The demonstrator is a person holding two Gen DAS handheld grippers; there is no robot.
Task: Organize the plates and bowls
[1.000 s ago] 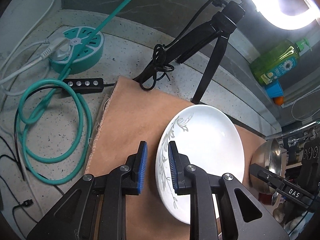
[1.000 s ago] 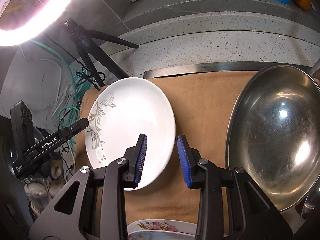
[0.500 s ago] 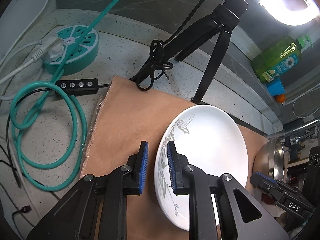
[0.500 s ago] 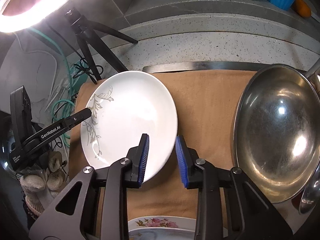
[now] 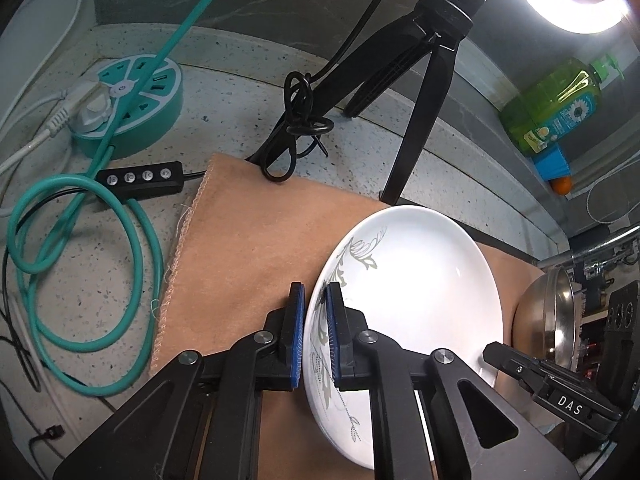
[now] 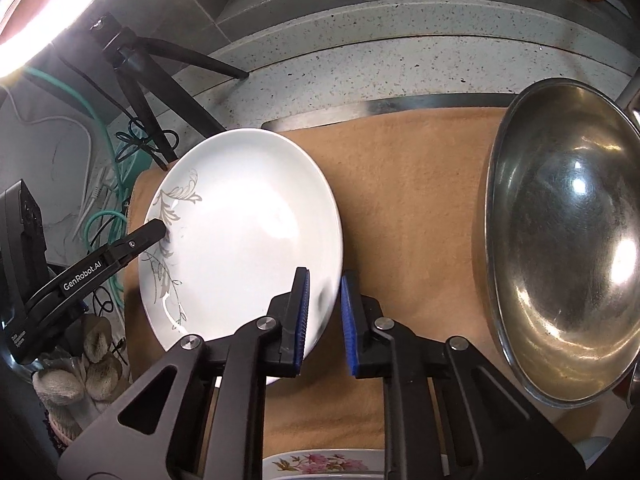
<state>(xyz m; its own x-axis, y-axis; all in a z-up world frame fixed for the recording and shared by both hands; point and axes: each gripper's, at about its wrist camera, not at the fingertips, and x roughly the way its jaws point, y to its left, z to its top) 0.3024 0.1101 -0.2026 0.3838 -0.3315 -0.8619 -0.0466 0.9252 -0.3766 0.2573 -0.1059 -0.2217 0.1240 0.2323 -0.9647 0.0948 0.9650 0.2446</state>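
Across the white plate [image 5: 420, 280]: left gripper [image 5: 316, 336] clamps its left rim; right gripper [image 6: 324, 312] has just been closing astride the opposite rim.

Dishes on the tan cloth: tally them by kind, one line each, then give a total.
White plates with a grey leaf pattern: 1
Stainless steel bowls: 1
Plates with a pink flower pattern, only an edge showing at the bottom of the right wrist view: 1
Total: 3
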